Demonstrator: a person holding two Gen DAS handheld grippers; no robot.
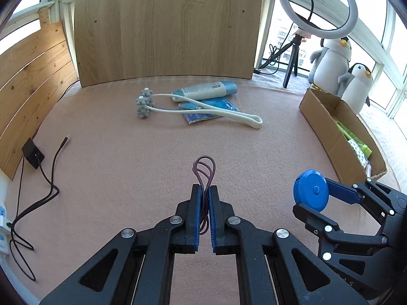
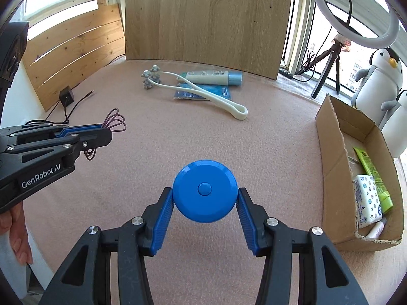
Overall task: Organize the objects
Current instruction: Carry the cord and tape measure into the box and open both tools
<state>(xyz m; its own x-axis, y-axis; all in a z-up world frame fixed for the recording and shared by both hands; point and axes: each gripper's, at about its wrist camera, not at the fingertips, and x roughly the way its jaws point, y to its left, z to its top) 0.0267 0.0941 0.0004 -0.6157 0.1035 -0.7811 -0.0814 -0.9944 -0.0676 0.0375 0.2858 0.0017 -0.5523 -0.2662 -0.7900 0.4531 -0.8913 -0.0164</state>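
Note:
My left gripper (image 1: 205, 190) is shut on a bundle of thin purple-brown elastic bands (image 1: 204, 171), held above the pink felt table; it also shows in the right wrist view (image 2: 106, 131) with the bands (image 2: 114, 123). My right gripper (image 2: 205, 194) is shut on a round blue disc with a centre button (image 2: 205, 190), above the table; it also shows in the left wrist view (image 1: 309, 198) with the disc (image 1: 310, 190). A white roller massager (image 1: 198, 110), a white-and-blue tube (image 1: 206, 90) and a blue packet (image 1: 208, 108) lie at the far side.
An open cardboard box (image 2: 330, 152) at the right holds a green tube (image 2: 374, 175), a tissue pack (image 2: 367, 200) and other items. A wooden board (image 1: 168, 25) stands at the back. Black cables and a plug (image 1: 33, 152) lie at left. Plush penguins (image 1: 333, 61) and a ring light (image 1: 318, 5) stand beyond.

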